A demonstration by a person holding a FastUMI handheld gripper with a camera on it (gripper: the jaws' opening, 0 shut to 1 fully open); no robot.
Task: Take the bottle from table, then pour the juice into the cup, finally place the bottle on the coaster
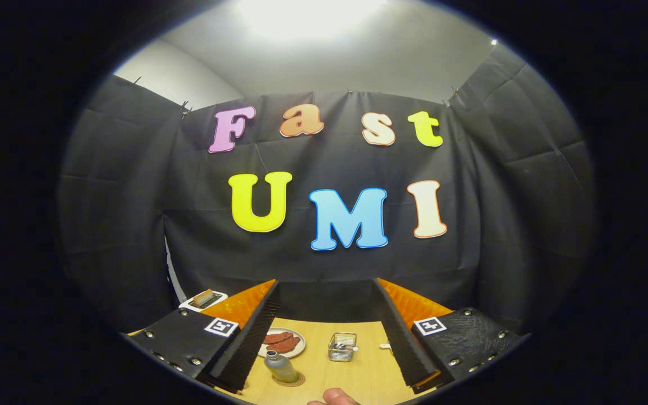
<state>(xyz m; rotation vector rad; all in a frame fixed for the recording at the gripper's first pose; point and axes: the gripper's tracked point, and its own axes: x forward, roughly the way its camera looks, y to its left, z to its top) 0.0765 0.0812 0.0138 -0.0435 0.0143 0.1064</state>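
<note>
**Bottle on its coaster, fingers wide and empty**

Wooden table (366,371) below me, black cloth behind. My fingers (332,332) stand wide apart, holding nothing. Between them, nearer the left one, the bottle (279,365) stands upright on a coaster (296,381), just this side of a plate (301,346) and beside a wire basket (342,346). I judge the bottle light, stiff and a bit slick; I'd take it around the body below the cap. A fingertip (338,397) shows near me.

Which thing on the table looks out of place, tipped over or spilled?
Nothing stands out. The bottle stands upright on the coaster, the plate and wire basket sit level, and the hand-held gripper is open above.
</note>
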